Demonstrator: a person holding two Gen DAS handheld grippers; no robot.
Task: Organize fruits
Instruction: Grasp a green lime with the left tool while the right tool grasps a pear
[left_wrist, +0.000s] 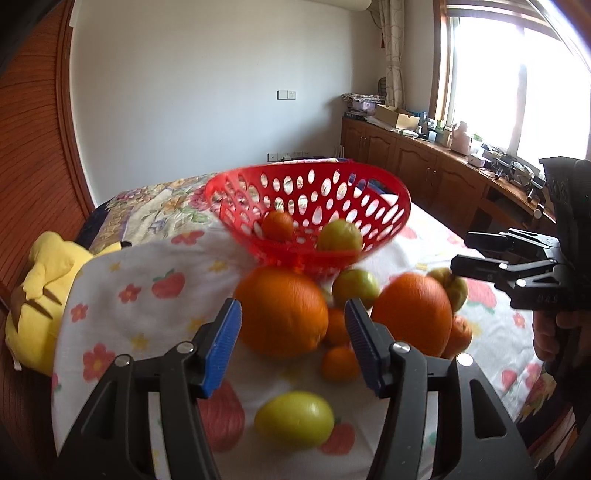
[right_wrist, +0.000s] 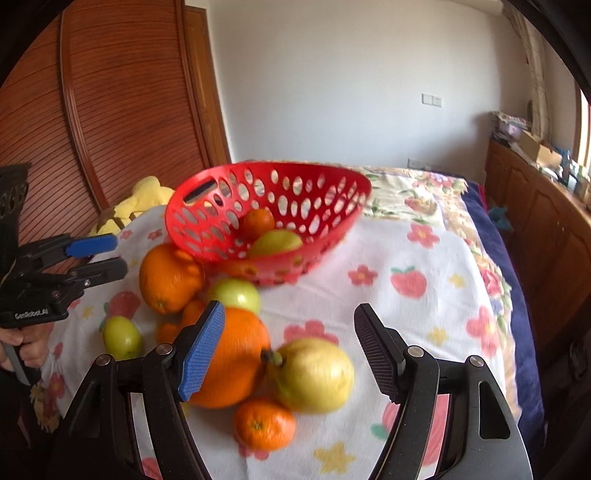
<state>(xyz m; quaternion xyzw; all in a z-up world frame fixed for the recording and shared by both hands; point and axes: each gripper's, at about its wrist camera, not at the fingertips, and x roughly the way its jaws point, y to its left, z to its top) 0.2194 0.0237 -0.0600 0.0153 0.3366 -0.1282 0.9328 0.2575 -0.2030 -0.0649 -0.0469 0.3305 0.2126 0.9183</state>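
Observation:
A red perforated basket (left_wrist: 306, 206) (right_wrist: 266, 206) stands tilted on the flowered cloth, with a small orange (left_wrist: 277, 226) and a green fruit (left_wrist: 340, 236) inside. In front lie two large oranges (left_wrist: 282, 310) (left_wrist: 412, 317), small tangerines (left_wrist: 340, 363), green fruits (left_wrist: 355, 287) and a yellow-green fruit (left_wrist: 293, 419). My left gripper (left_wrist: 293, 347) is open just before the left large orange. My right gripper (right_wrist: 291, 350) is open above a yellow pear-like fruit (right_wrist: 314, 374), a large orange (right_wrist: 232, 362) and a tangerine (right_wrist: 264, 422). Both are empty.
A yellow plush toy (left_wrist: 40, 295) lies at the cloth's left edge by the wooden sliding door (right_wrist: 92, 110). Wooden cabinets (left_wrist: 424, 162) with clutter run along the right under the window. The bed's right edge drops near the blue blanket (right_wrist: 517, 295).

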